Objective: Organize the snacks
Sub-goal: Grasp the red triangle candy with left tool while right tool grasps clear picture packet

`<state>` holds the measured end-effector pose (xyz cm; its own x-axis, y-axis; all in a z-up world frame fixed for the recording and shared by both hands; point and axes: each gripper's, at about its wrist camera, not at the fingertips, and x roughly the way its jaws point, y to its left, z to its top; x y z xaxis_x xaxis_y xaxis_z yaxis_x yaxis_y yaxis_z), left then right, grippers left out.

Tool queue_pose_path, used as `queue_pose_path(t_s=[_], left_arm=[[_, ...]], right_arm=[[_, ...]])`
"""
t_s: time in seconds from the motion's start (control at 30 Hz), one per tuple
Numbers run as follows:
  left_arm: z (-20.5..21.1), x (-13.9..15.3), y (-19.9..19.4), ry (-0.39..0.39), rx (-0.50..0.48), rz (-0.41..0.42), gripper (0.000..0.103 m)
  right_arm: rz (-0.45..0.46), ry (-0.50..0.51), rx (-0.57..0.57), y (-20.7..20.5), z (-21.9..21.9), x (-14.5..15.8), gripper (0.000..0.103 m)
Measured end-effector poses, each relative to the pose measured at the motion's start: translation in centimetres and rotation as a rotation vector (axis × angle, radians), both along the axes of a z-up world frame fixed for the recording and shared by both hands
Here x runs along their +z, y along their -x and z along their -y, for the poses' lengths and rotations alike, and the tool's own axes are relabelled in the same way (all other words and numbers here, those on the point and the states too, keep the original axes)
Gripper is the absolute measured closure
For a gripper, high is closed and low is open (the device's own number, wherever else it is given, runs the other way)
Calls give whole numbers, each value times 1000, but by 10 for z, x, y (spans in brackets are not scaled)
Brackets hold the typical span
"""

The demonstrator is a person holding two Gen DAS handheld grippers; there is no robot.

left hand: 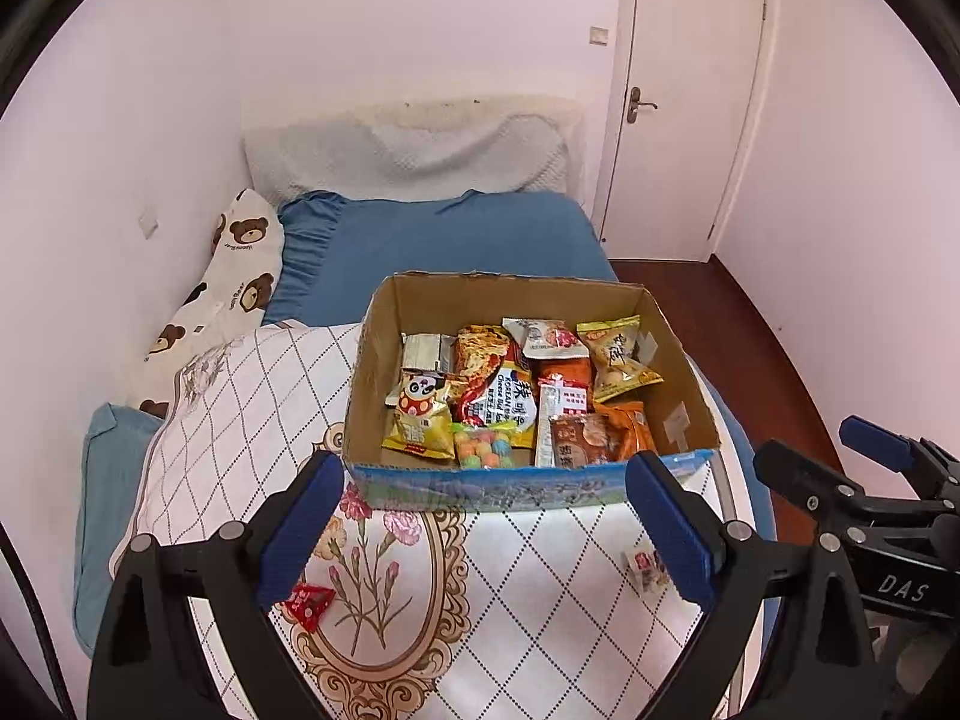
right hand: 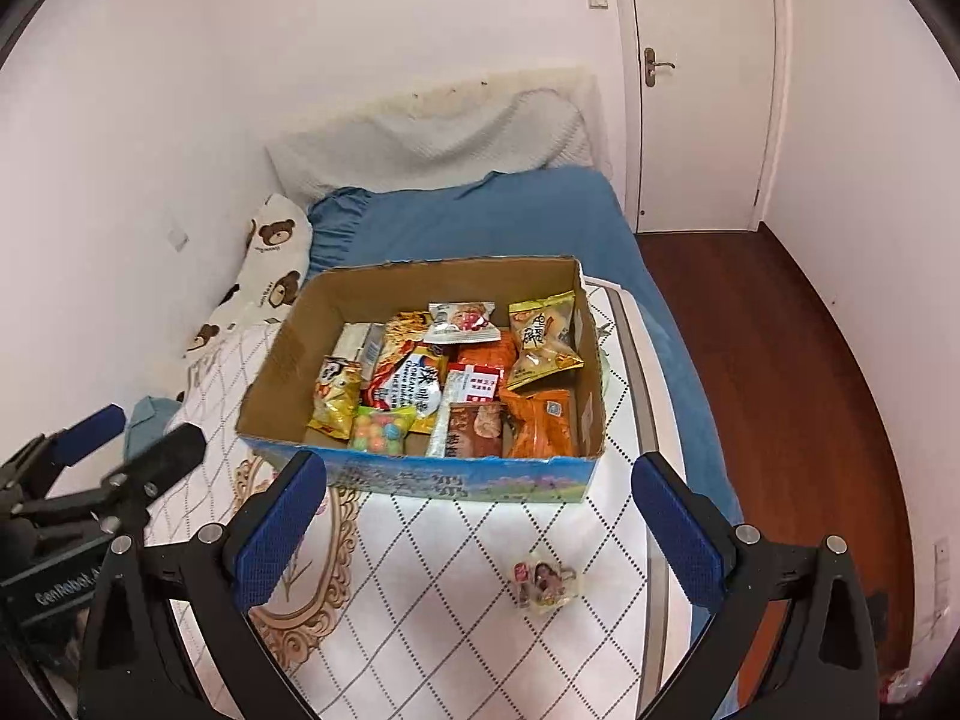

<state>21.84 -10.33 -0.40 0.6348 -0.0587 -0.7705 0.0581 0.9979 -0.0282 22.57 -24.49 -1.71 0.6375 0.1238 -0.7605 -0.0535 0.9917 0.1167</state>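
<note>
Snack packets (left hand: 510, 396) are mostly lying inside the cardboard box (left hand: 528, 489); two wrapped sweets, a red one (left hand: 309, 603) and a pale one (right hand: 543, 585), are waiting before it; both the left gripper (left hand: 486, 531) and right gripper (right hand: 474, 531) are gaping wide, empty.

The left black hand-held gripper (left hand: 486, 534) with blue pads and the right hand-held gripper (right hand: 480, 534) hang side by side, angled downward, jaws spread wide, nothing between them.

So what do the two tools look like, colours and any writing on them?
Both look alike: the left tool and right tool have black angular frames with silver rivets and ribbed blue pads. White lettering marks the bodies: "DAS" on the right one, "GenRobot" on the left one. No hands, sleeves or cables show.
</note>
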Motion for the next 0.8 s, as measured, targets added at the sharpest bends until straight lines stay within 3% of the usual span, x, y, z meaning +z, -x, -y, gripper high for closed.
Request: queue_pose_path(t_s=[0.2, 0.37, 0.43, 0.6, 0.7, 0.8], left_arm=[[-6, -21, 9, -9, 41, -28, 7], [-20, -72, 13, -39, 110, -133, 7], [-28, -100, 14, -39, 136, -198, 7], [-46, -157, 17, -75, 194, -326, 7], [-61, -182, 21, -81, 231, -390, 7], [-75, -195, 29, -66, 264, -427, 7]], right_arm=[[-63, -87, -38, 5, 19, -26, 0], [-195, -203, -137, -10, 51, -98, 0], [-263, -187, -164, -18, 59, -137, 0], [-354, -165, -175, -33, 63, -205, 23], [-423, -149, -161, -42, 59, -236, 25], [-457, -108, -132, -44, 48, -255, 36]])
